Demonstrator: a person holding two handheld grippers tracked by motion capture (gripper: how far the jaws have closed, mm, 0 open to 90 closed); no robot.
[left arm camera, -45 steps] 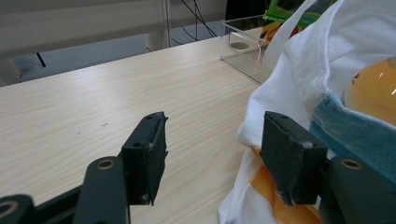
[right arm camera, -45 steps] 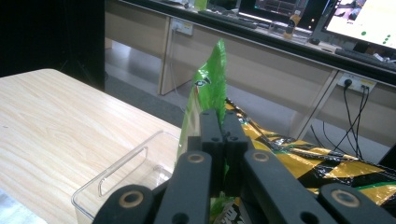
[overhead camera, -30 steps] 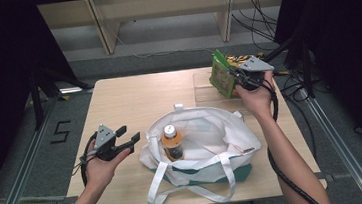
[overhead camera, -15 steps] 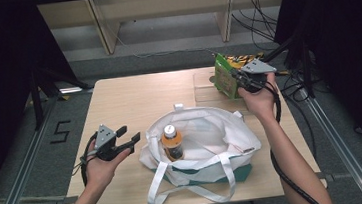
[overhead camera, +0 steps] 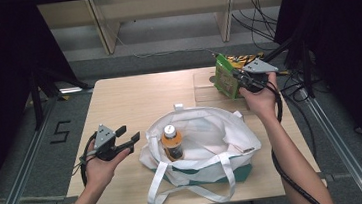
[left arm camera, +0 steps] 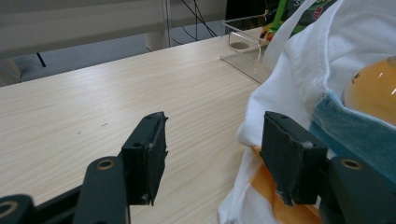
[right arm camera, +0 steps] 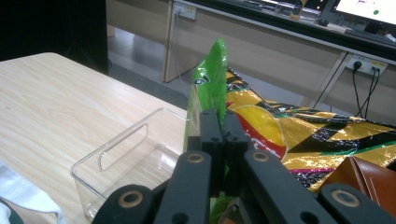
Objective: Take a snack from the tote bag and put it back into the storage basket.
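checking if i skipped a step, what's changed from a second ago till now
Very little. The right tongs, shut on the green snack bag, have tilted it slightly above the clear tray. The left tongs stay open beside the white tote bag, and the bottle still stands inside it.

On the wooden table [overhead camera: 133,99] a white tote bag [overhead camera: 213,144] lies open at six o'clock – a bottle [overhead camera: 172,142] stands inside it. At eight o'clock the left gripper [overhead camera: 127,137] hangs with jaws apart, just beside the bag. At two o'clock the right gripper [overhead camera: 234,76] pinches a green snack packet [overhead camera: 225,76] above a clear plastic box [overhead camera: 202,87].
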